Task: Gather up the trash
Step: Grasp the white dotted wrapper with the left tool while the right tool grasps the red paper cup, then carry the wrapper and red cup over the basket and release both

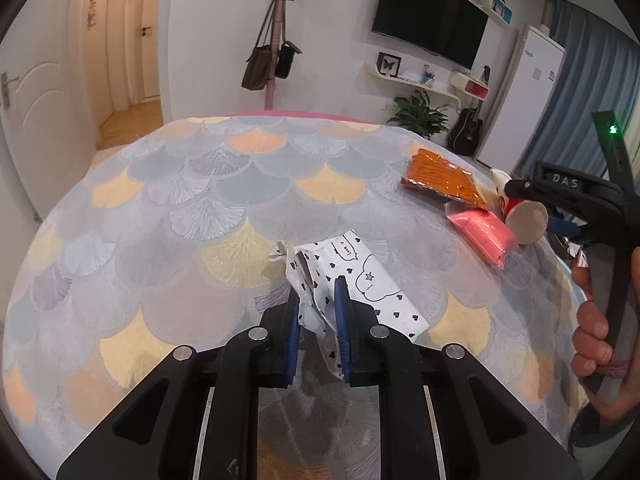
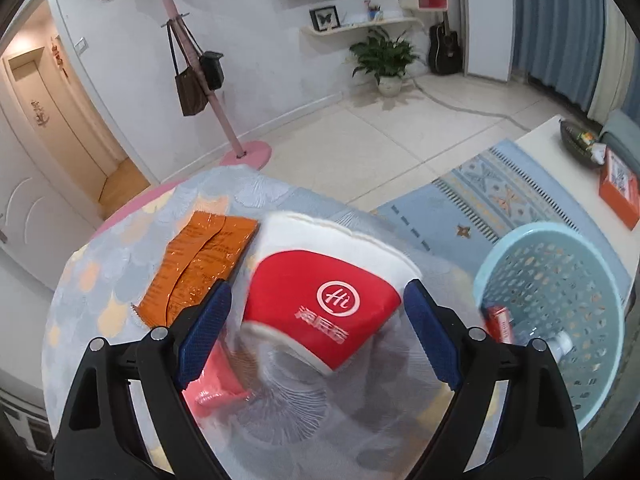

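Left gripper (image 1: 317, 308) clenched on a white wrapper (image 1: 360, 276) printed with black hearts; blue pads pinch its crumpled near end, the rest of the wrapper lying flat on the table (image 1: 192, 208), which is covered by a fan-pattern cloth. Right gripper (image 2: 316, 320) released, jaws wide apart on either side of a red-and-white paper cup (image 2: 320, 288) lying on its side on the table; neither pad visibly touches the cup. Just left of the cup: an orange packet (image 2: 204, 264) flat on the cloth, and nearer, under the left jaw, a pink packet (image 2: 216, 376). To the right, off the table edge and lower, a light blue perforated basket (image 2: 560, 280) holds a red box (image 2: 500, 320) and a clear bottle (image 2: 560, 344). In the left wrist view the person's hand (image 1: 596, 336) grips the right gripper's handle at the far right edge
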A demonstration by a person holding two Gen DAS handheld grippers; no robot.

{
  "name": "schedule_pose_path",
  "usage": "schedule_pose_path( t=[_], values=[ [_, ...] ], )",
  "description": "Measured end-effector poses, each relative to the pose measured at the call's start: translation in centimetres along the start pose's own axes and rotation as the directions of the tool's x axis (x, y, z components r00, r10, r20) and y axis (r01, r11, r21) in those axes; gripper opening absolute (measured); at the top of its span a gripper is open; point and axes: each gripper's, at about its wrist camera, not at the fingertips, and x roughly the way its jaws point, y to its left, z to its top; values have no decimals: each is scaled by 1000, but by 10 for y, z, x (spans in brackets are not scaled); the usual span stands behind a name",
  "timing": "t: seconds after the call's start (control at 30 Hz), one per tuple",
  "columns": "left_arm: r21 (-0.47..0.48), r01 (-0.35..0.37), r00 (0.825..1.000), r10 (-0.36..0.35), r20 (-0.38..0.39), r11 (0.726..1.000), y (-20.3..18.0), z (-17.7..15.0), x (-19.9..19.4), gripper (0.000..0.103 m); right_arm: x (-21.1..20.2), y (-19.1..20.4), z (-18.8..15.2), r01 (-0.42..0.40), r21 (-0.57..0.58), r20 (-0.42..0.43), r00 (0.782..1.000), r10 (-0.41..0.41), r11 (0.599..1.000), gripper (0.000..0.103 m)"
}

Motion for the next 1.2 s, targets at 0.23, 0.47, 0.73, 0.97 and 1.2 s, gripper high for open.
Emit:
schedule_pose_path(
  t=[0.23,0.47,0.73,0.97,1.2],
  values=[
    [2,2,1000,-2,3,1000,-4,-1,-1,14,0,10,-7,29,-59,25,999,-27,998,71],
    [0,5,1000,-5,12,1000,-5,-1,-4,14,-19,19,-12,52,-118,104,994,-40,992,67],
    [-3,18,997,-18,69,1000,-7,-4,-18,7,-59,27,-20,40,-178,169,986,-10,983,67],
    [-15,90,990,-88,114,996,-13,3,-44,4,-109,30,-31,54,-243,261,965,12,969,67],
    [35,133,973,-138,188,990,-34,16,-83,4,-141,20,-34,20,-234,298,953,53,972,67]
  ],
)
